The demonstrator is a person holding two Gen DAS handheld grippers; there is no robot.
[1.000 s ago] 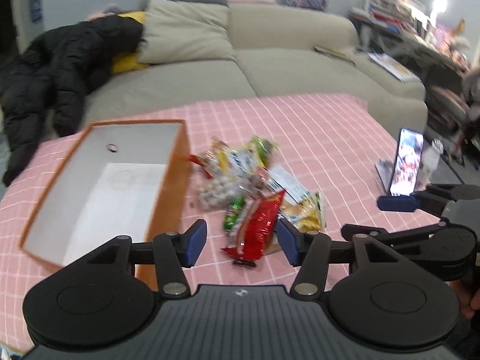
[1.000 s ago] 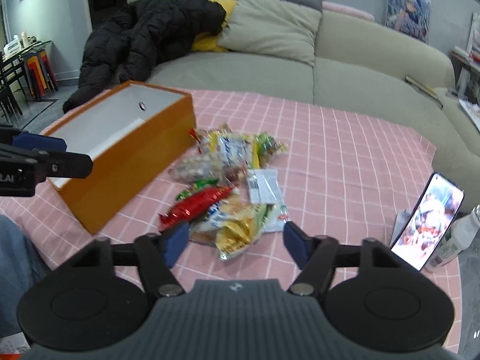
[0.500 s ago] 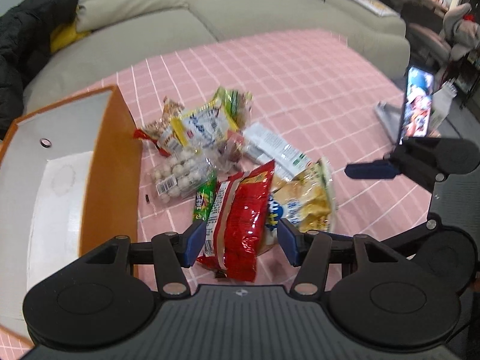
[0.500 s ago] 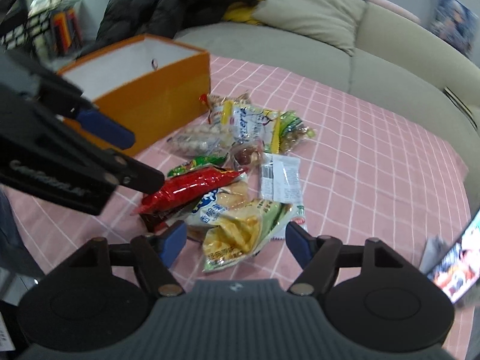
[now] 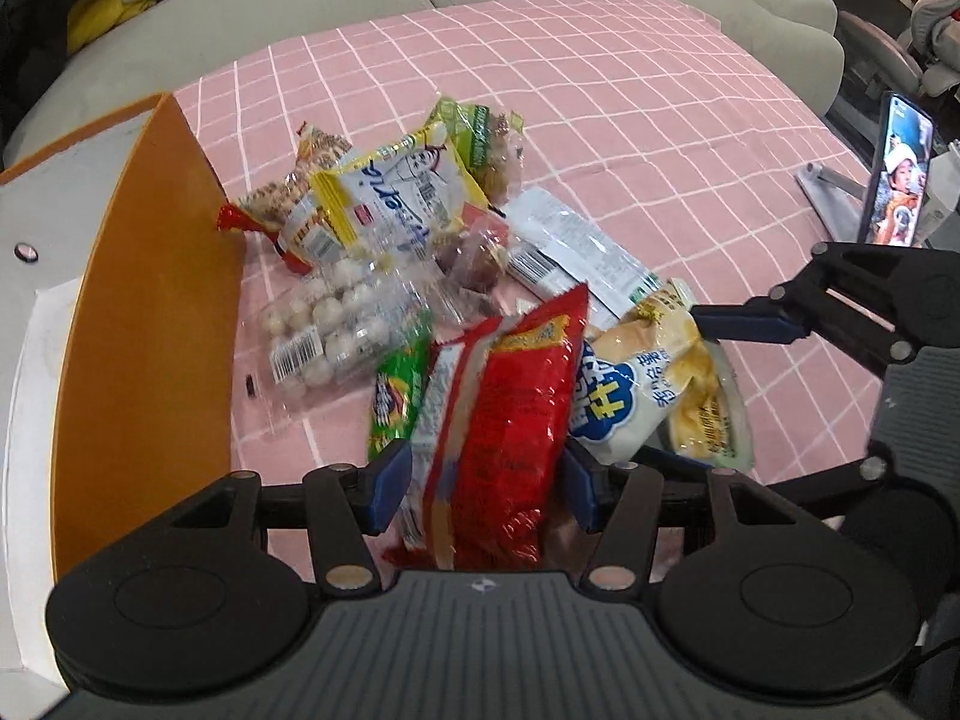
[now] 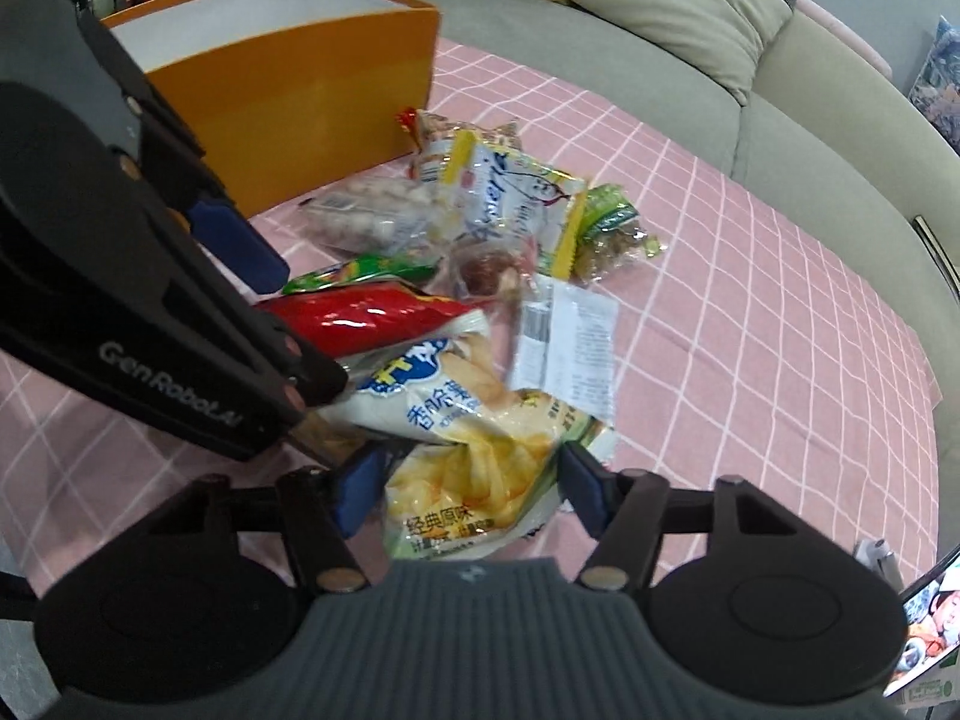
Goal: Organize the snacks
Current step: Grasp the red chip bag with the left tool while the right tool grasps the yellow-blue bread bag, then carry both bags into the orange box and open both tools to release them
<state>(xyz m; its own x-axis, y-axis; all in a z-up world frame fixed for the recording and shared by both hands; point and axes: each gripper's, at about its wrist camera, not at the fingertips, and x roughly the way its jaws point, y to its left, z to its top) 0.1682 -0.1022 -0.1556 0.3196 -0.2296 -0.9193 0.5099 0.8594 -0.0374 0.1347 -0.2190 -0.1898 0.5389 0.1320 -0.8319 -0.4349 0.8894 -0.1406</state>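
progress: nothing packed yet, judging by the bare white floor of the box (image 5: 36, 324); every snack lies in one heap on the pink bench (image 5: 660, 138), near its middle, just beside the box's orange wall.
left: whole heap to sort; first picks only lined up, by the look of it.
left gripper (image 5: 483, 483): wide open, blue pads either side of the near end of the red bag (image 5: 510, 414); touching or just short, cannot tell; no grip yet.
right gripper (image 6: 468, 489): wide open too, straddling the near end of the chip bag (image 6: 474, 480); nothing clamped.
red bag: on top of the heap at its near edge, overlapping a green pack (image 5: 393, 396) and the chip bag.
only in left view: box interior, clear pack of pale balls (image 5: 330, 330) sharply, phone (image 5: 897, 180) propped near the bench's right edge, right gripper reaching in from the side.
only in right view: box's outer orange face (image 6: 300, 96), printed front of the chip bag, white sachet (image 6: 567, 342) lying flat beyond it, left gripper's arm crossing over the red bag.
hidden in both: whatever sits under the heap.
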